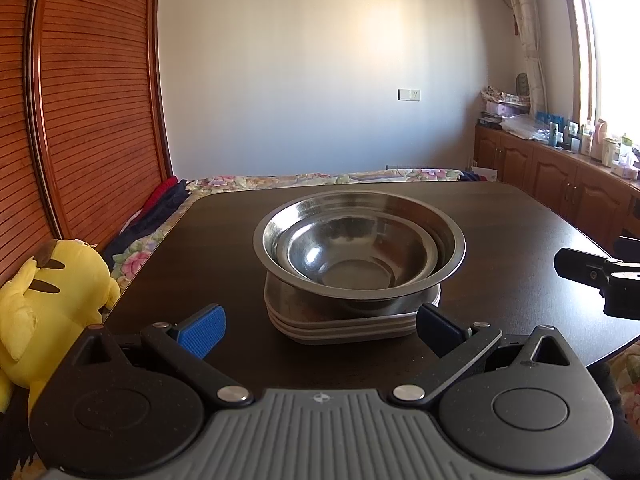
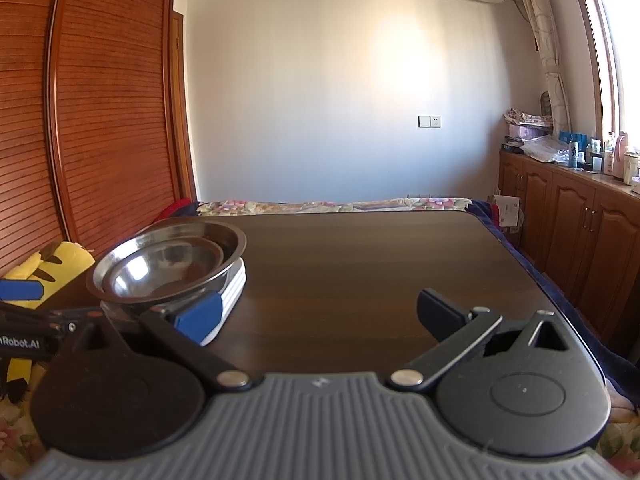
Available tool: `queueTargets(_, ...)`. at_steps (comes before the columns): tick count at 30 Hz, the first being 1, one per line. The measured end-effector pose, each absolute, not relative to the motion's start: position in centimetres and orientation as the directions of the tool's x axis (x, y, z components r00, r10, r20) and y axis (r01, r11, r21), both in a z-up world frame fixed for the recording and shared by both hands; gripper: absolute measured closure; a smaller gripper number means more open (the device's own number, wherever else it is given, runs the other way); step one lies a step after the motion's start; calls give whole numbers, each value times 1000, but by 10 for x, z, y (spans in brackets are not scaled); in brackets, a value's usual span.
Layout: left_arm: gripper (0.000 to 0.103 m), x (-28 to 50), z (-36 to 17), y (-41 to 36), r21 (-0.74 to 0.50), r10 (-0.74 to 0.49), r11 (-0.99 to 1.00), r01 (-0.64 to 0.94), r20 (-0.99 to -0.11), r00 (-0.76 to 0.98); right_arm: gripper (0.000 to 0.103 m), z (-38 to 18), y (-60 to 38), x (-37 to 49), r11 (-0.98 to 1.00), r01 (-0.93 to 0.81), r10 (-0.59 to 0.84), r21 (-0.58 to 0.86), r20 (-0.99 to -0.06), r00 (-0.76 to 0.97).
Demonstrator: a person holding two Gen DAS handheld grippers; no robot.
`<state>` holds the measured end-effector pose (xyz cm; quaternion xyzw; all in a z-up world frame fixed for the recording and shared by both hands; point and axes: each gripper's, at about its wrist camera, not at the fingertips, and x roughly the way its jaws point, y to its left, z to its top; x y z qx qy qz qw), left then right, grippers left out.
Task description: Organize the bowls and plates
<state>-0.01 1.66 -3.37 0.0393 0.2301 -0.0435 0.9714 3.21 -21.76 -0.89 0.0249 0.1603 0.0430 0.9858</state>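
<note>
Stacked on the dark wooden table [image 1: 500, 232]: small steel bowl [image 1: 352, 256] nested inside large steel bowl [image 1: 452, 240], both seated on a pile of square plates [image 1: 344, 326] with pale layered rims. Seen from the right wrist view, same stack at the table's left side: small bowl [image 2: 160, 268], large bowl [image 2: 236, 240], plates [image 2: 234, 288].

Left gripper [image 1: 320, 330] spread wide and empty, just short of the plates' near edge, one blue pad either side of the stack's front corner region. Right gripper [image 2: 320, 318] likewise spread and holding nothing, over bare tabletop to the right of the stack, its left finger overlapping the plates in view; actual contact impossible to confirm.

Judged handling: thin stainless bowls, light, rigid, slick and curved, liable to slide within each other or skate off the plates if tilted. Best purchase on a bowl's flared rim, one pad inside, one outside. Plates probably heavier and stiff, possibly breakable; material unclear. Lifting by an edge likely to tip the bowls; better kept level, or bowls removed first.

Yellow plush toy [image 1: 48, 292] beside the table's left edge, well clear of the stack.
</note>
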Motion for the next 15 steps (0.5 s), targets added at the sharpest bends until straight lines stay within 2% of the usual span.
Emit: queueTargets(15,0,0,-33,17,57,-65,993,102,-449,891,0,-7,-218,33,995,-77,93,63,-312,945)
